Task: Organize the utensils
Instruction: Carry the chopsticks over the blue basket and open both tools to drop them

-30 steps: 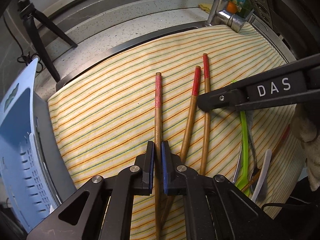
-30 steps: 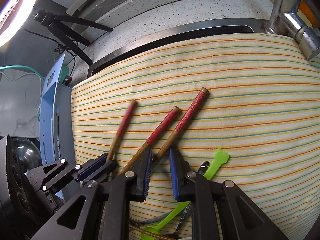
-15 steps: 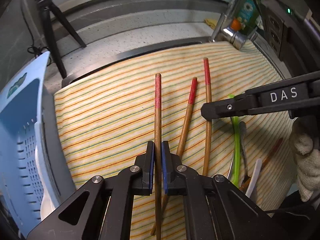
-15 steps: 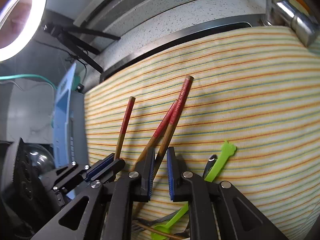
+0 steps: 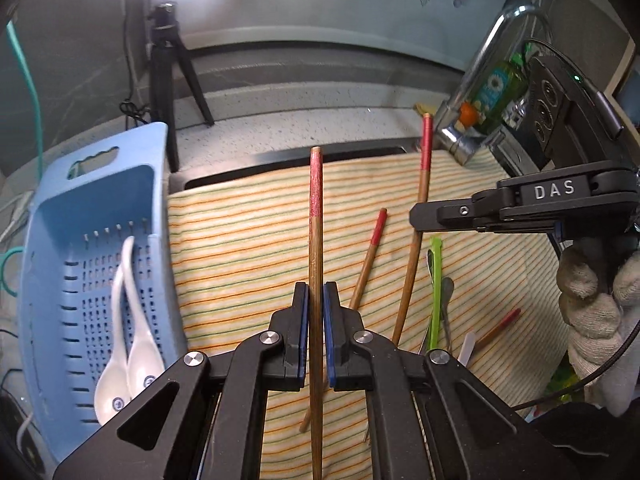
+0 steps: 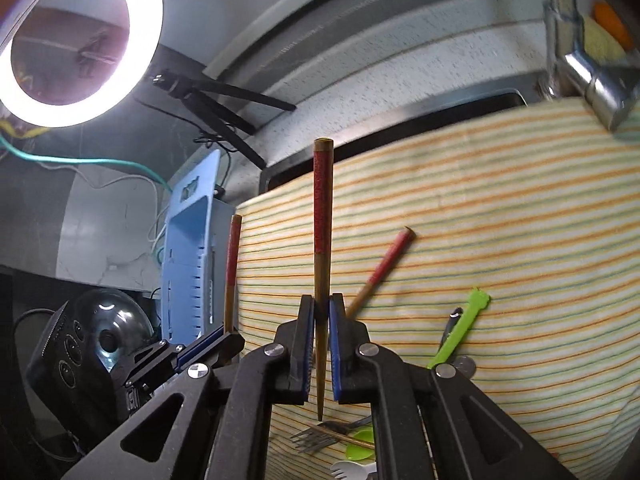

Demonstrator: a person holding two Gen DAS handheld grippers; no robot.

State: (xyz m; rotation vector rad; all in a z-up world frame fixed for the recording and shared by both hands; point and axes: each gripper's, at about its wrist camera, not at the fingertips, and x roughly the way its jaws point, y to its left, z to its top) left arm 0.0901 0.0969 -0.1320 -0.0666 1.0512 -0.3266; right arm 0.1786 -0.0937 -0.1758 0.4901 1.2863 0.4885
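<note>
My left gripper [image 5: 315,300] is shut on a red-tipped wooden chopstick [image 5: 315,216] and holds it lifted above the striped cloth [image 5: 240,240]. My right gripper [image 6: 320,312] is shut on a second red-tipped chopstick [image 6: 322,208], also lifted; it shows in the left wrist view [image 5: 420,216] under the right gripper [image 5: 424,212]. A third chopstick [image 5: 366,256] lies on the cloth, also in the right wrist view [image 6: 384,268]. A blue perforated basket [image 5: 52,248] stands left of the cloth with two white spoons [image 5: 124,344] in it.
A green plastic utensil [image 5: 435,288] and metal cutlery [image 5: 446,300] lie at the cloth's right, with another chopstick [image 5: 498,326]. A fork [image 6: 320,434] and white spork [image 6: 352,470] lie near. A faucet [image 5: 460,136] and tripod [image 5: 168,92] stand behind.
Both grippers have lifted their chopsticks off the cloth and risen. The right gripper closed on its chopstick. The basket has come into fuller view at the left.
</note>
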